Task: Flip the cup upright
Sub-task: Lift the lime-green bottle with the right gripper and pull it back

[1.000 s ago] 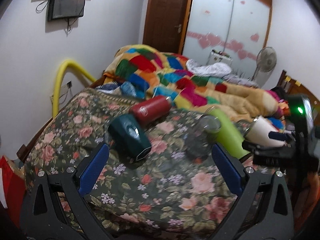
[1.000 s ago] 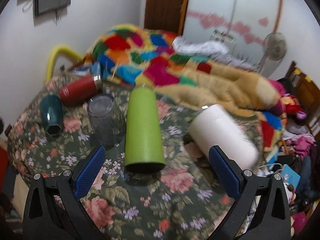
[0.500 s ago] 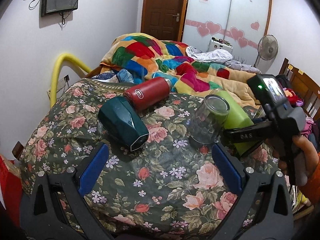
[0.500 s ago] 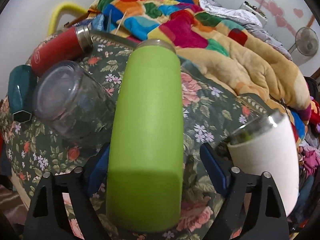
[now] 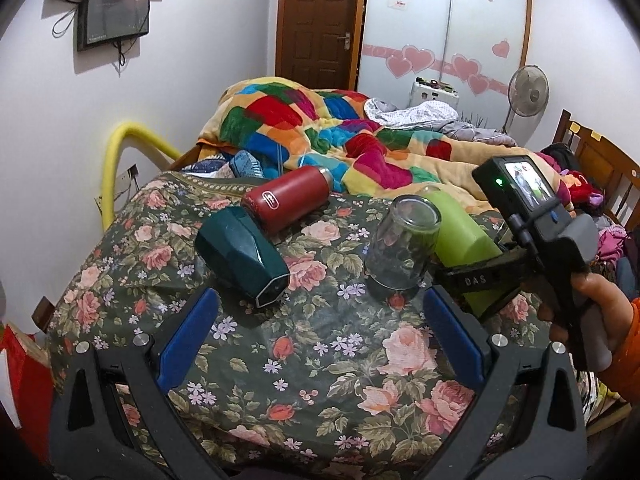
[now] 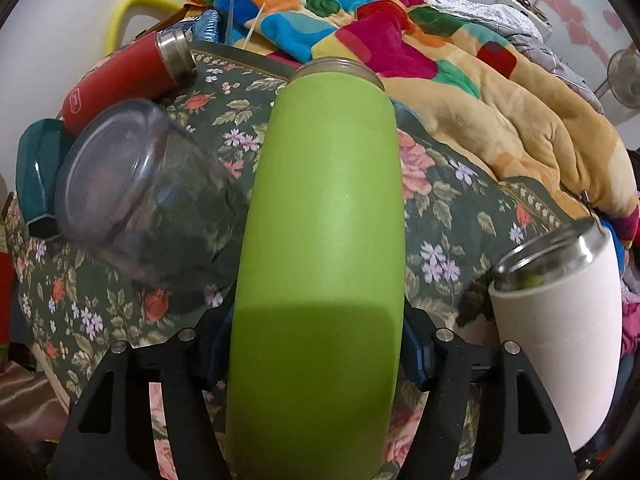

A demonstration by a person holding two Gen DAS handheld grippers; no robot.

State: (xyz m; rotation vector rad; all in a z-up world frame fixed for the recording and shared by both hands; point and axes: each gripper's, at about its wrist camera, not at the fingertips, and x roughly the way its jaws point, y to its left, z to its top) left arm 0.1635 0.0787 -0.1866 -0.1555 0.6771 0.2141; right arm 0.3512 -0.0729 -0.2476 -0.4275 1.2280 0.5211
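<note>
Green cup (image 6: 320, 240) lying sideways, seemingly clamped by right gripper (image 6: 316, 348).

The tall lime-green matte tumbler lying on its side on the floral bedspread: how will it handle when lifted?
The lime-green matte tumbler looks rigid, and its matte skin should grip well. The right gripper clamps near its base, so the long body may sag. Being round, it would probably roll on the soft floral bedspread if released.

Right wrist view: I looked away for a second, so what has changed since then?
The right gripper moved forward over the floral cover and closed its fingers on the lying green cup, which it had only faced from a distance. The left gripper stayed open and empty. The glass jar, red bottle and white tumbler kept their places.
</note>
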